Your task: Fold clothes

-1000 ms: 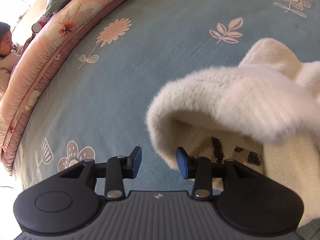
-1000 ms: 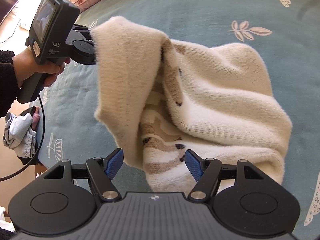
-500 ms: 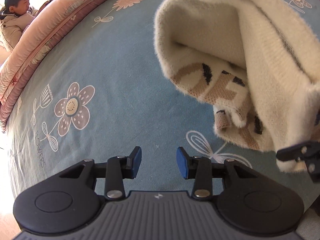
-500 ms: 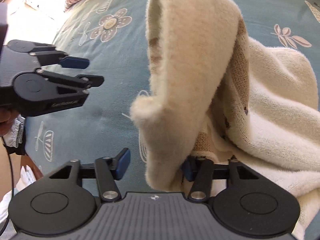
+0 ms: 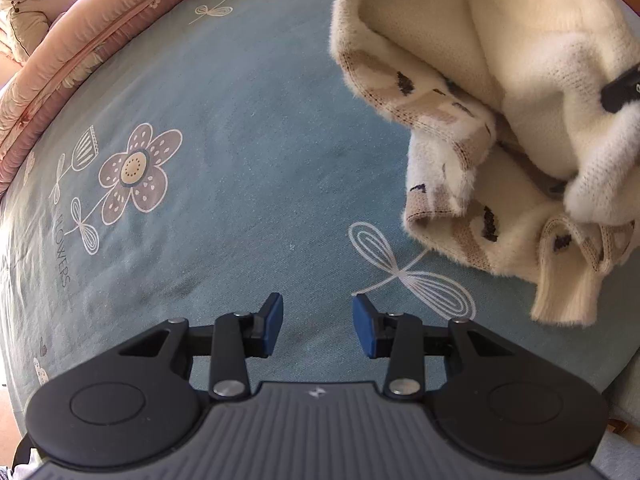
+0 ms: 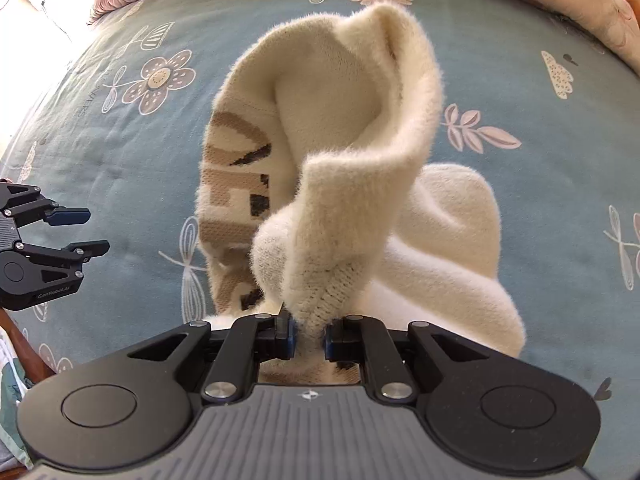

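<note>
I had the right gripper [image 6: 308, 334] clamped on a bunched edge of the cream sweater [image 6: 352, 128], lifting it off the bed [image 6: 520, 92] to find its shape. The left gripper [image 5: 316, 330] hung apart, empty, beside it, nearer the bed's quilted edge [image 5: 72, 64].

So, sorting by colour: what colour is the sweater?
Cream sweater with beige and black lettering; right wrist view.

Cream sweater [image 5: 520, 80] on floral bedspread [image 5: 240, 160]
</note>
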The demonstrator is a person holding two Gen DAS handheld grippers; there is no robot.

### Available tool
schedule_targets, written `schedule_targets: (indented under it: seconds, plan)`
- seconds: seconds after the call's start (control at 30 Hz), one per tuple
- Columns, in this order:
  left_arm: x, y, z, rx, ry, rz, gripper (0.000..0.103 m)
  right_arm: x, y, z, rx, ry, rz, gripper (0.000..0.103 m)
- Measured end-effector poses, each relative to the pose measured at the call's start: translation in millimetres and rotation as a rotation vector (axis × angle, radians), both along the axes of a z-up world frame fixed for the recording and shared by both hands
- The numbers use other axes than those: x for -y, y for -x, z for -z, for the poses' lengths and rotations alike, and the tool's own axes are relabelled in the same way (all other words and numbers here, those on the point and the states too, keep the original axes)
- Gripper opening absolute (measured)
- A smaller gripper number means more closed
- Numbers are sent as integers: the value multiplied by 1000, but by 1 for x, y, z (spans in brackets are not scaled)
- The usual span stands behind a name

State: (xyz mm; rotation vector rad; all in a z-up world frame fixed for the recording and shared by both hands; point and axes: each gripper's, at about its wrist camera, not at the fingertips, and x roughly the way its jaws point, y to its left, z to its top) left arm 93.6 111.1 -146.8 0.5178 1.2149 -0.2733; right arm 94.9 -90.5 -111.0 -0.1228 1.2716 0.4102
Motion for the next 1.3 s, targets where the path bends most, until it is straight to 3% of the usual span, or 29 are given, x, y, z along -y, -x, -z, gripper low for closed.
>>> schedule_targets:
  seconds: [0.47, 0.57, 0.73, 0.87, 1.1, 1.2, 1.3]
  plan:
    - [31, -20, -8, -7, 17, -10, 40, 53, -80, -14, 137, 181, -90, 15]
    - [35, -27, -7, -18, 22, -11, 40, 59, -105, -10, 152, 212, -73, 16]
    - [46, -52, -6, -21, 67, -11, 40, 73, -136, 6, 102, 206, 10, 20]
    - [56, -81, -16, 11, 153, -24, 44, 87, -136, 2, 53, 133, 86, 31]
    - [83, -108, -56, 162, 279, 17, 48, 107, -105, -31, 59, -14, 263, 44]
    - [106, -105, -51, 115, 317, 110, 51, 112, -96, -32, 37, -39, 296, 45]
    - [138, -97, -21, 53, 249, 224, 50, 116, -91, -31, 12, -54, 312, 45]
